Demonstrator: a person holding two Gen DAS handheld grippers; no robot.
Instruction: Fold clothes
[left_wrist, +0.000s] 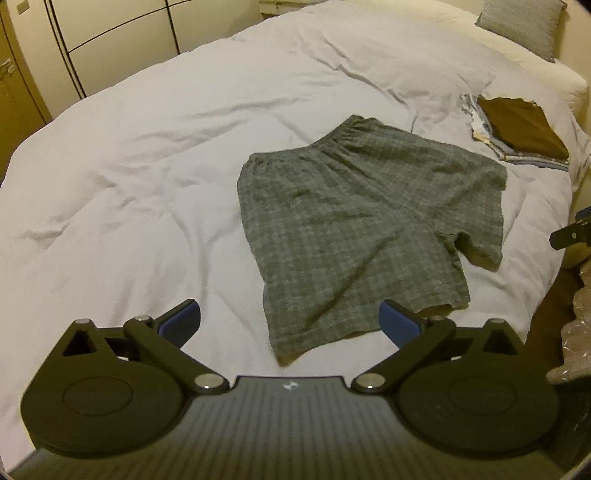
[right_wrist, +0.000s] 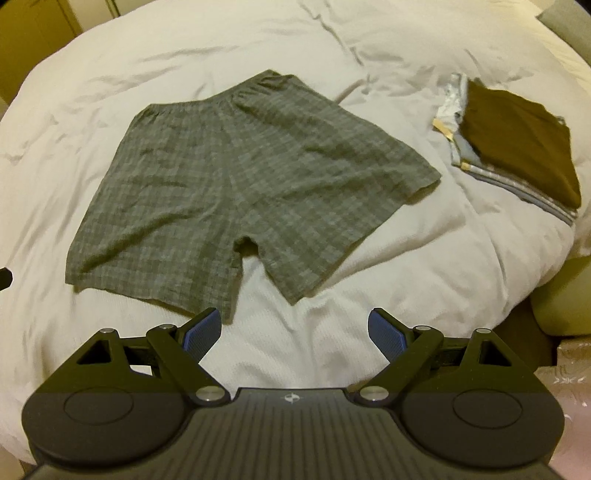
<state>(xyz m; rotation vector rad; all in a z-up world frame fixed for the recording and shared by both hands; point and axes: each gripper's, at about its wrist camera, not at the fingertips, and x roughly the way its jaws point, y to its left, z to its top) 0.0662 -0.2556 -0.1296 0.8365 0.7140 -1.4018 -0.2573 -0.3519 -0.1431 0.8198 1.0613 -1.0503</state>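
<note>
On the white duvet (right_wrist: 92, 92), mid-bed, the plaid shorts (right_wrist: 240, 177) lie spread flat and unfolded: waistband at the far end, both leg hems at the near end, toward the two grippers. Long axis runs near-to-far, skewed a bit so the waistband sits further right than the hems.

Left gripper (left_wrist: 290, 325): jaws spread wide, holding nothing. The hem of the left leg sits right between and just beyond its fingertips, so this one is closest to the cloth. Right gripper (right_wrist: 295, 328): also spread wide, empty, hovering over bare duvet just near of the crotch notch; the right leg hem is a little beyond it. Neither seems to touch the fabric, though the left view is slightly blurred.

My read: fold not started. Each gripper is roughly lined up with one leg, so either a hem-to-waistband fold away from the grippers or a left-over-right fold along the crotch line is reachable. Left has the shorter reach.

Around: a stack of folded clothes (right_wrist: 517, 147), brown piece on top, sits to the far right, apart from the shorts. A pillow (left_wrist: 524, 26) lies at the far right corner, cabinets (left_wrist: 110, 33) past the far left of the bed. Nothing lies between grippers and hems. The soft, rumpled duvet could get pinched along with the thin cloth.
</note>
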